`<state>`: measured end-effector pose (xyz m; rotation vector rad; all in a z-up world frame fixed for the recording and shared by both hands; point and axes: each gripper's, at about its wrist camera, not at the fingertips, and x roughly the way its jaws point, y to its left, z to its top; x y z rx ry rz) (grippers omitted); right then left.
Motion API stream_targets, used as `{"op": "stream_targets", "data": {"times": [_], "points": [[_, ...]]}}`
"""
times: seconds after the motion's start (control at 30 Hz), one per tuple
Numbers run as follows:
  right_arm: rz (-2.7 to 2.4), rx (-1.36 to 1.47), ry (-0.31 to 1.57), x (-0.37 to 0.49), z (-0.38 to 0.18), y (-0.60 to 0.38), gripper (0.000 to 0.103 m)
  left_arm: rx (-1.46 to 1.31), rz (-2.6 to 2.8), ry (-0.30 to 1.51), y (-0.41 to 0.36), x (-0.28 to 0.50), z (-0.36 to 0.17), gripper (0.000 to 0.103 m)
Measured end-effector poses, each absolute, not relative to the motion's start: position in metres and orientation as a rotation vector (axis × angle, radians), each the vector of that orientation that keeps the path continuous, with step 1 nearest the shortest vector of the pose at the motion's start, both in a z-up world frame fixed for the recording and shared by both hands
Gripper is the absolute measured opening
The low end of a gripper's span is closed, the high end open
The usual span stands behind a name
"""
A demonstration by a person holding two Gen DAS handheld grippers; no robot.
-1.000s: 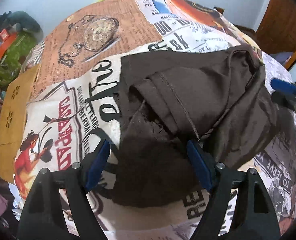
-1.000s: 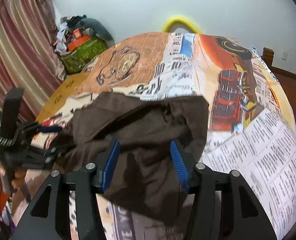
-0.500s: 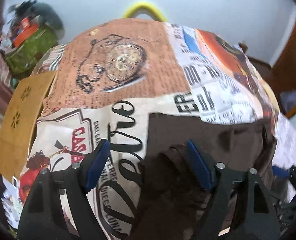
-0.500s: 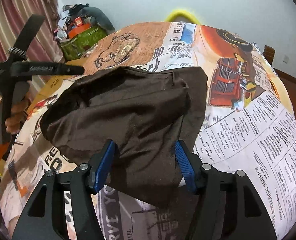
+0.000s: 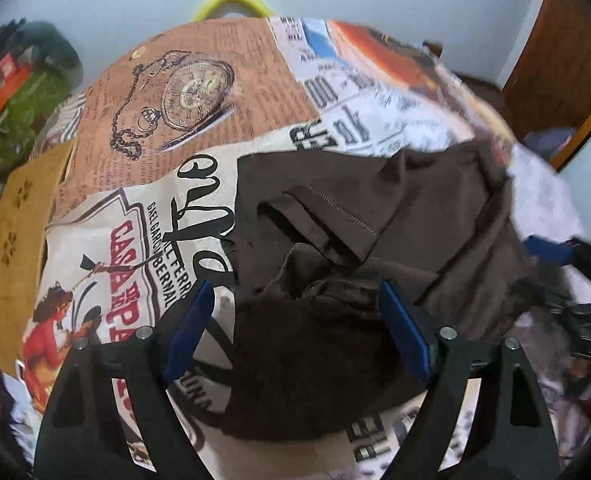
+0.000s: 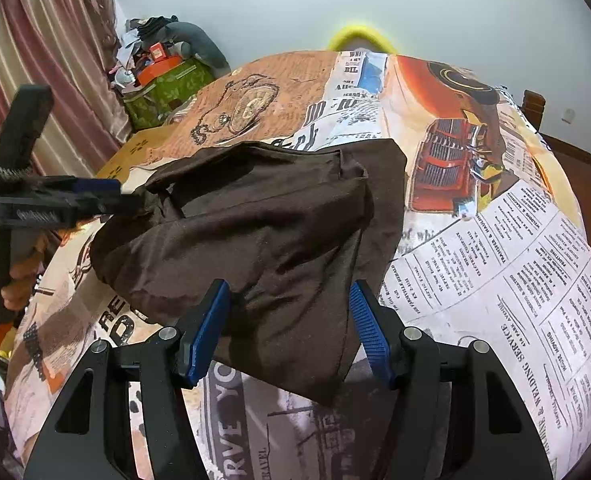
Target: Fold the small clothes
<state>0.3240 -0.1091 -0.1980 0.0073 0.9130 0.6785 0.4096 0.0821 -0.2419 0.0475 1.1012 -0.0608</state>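
Brown garment (image 6: 263, 232) bunched on printed tablecloth (image 6: 495, 260); left gripper (image 5: 295, 332) fingers opening (right gripper (image 6: 291, 328) wide), neither pinching.

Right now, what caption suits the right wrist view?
Open right gripper over a rumpled brown garment on a newspaper-print tablecloth.

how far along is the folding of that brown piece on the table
Done: part of the brown garment is already folded over itself, with a hemmed flap doubled on top in the left wrist view. In hand: nothing is gripped; the left gripper is opening over the cloth and the right gripper straddles its near edge. Left: it is still lumpy and uneven on the tablecloth.
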Motion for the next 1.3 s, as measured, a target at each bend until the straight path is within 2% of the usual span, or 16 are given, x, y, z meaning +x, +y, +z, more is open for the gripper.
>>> {"op": "stream_targets", "data": {"times": [0.13, 0.3, 0.63, 0.73, 0.8, 0.83, 0.93, 1.0, 1.1, 1.3], "points": [[0.677, 0.013, 0.911, 0.324, -0.197, -0.112, 0.058, -0.003, 0.01, 1.09, 0.089, 0.432, -0.25, 0.083], [0.663, 0.022, 0.903, 0.327, -0.195, -0.12, 0.058, -0.127, 0.082, 1.021, 0.117, 0.45, -0.232, 0.074], [0.646, 0.054, 0.874, 0.343, -0.19, -0.127, 0.058, -0.142, 0.025, 1.017, 0.135, 0.421, -0.22, 0.073], [0.648, 0.057, 0.866, 0.352, -0.188, -0.124, 0.058, -0.127, -0.034, 1.045, 0.124, 0.412, -0.229, 0.06], [0.639, 0.054, 0.859, 0.359, -0.187, -0.12, 0.058, -0.123, -0.08, 1.066, 0.115, 0.409, -0.235, 0.046], [0.63, 0.053, 0.856, 0.363, -0.187, -0.118, 0.058, -0.123, -0.11, 1.078, 0.11, 0.409, -0.239, 0.042], [0.645, 0.054, 0.875, 0.372, -0.188, -0.112, 0.051, -0.101, -0.147, 1.091, 0.1, 0.407, -0.246, 0.029], [0.646, 0.041, 0.904, 0.378, -0.193, -0.107, 0.031, -0.054, -0.136, 1.086, 0.093, 0.406, -0.249, 0.017], [0.645, 0.04, 0.926, 0.381, -0.2, -0.105, 0.012, -0.051, -0.142, 1.056, 0.094, 0.401, -0.243, 0.011], [0.647, 0.012, 0.827, 0.373, -0.183, -0.108, 0.008, -0.057, -0.153, 0.95, 0.093, 0.396, -0.211, 0.01]]}}
